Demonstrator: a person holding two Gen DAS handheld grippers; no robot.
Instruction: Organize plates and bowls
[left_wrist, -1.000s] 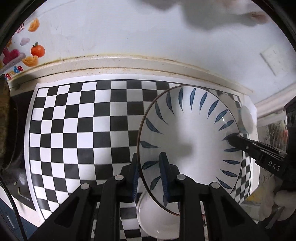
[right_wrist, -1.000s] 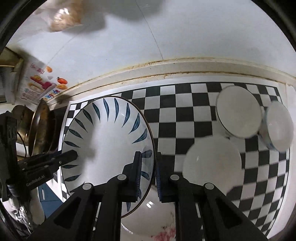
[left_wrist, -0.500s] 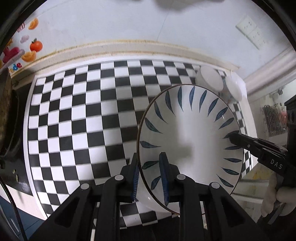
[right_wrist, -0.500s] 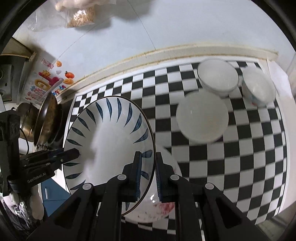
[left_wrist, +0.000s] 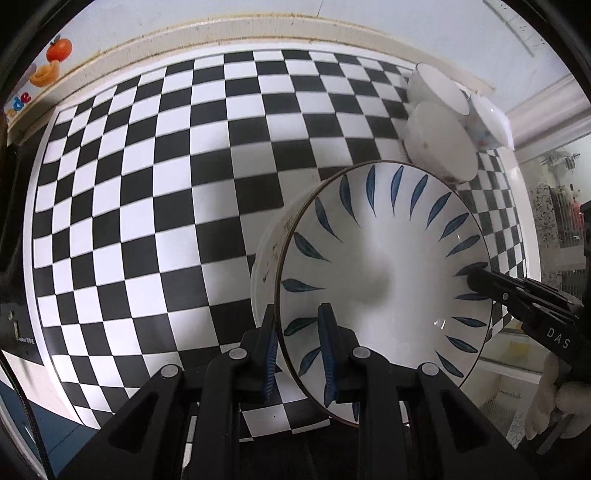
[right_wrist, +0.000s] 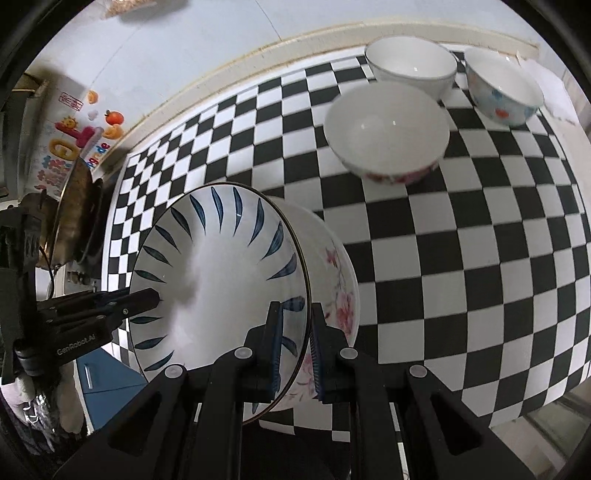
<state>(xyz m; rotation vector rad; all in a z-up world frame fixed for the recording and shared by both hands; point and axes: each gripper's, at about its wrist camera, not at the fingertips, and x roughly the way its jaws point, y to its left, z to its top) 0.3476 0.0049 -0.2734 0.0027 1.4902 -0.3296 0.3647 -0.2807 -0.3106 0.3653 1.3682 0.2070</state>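
Note:
A white plate with blue leaf marks (left_wrist: 388, 266) is held between both grippers above the checkered counter. My left gripper (left_wrist: 299, 354) is shut on its near rim; my right gripper (right_wrist: 293, 354) is shut on the opposite rim of the plate (right_wrist: 218, 280). The right gripper's finger (left_wrist: 491, 284) shows at the plate's far edge in the left wrist view. A pink-flowered bowl (right_wrist: 332, 280) sits right under the plate; whether they touch is unclear. Three more bowls stand at the back: a flowered one (right_wrist: 388, 133), a plain white one (right_wrist: 410, 66), a blue-patterned one (right_wrist: 502, 92).
The black-and-white checkered mat (left_wrist: 147, 206) covers the counter up to a cream wall ledge (left_wrist: 221, 33). A metal pot and stove (right_wrist: 74, 214) stand at the counter's left end. Fruit stickers (right_wrist: 81, 136) are on the wall. The counter's front edge runs close below the grippers.
Both grippers have lifted and pulled back with the plate, so more of the counter and the three back bowls show. The flowered bowl under the plate is more exposed.

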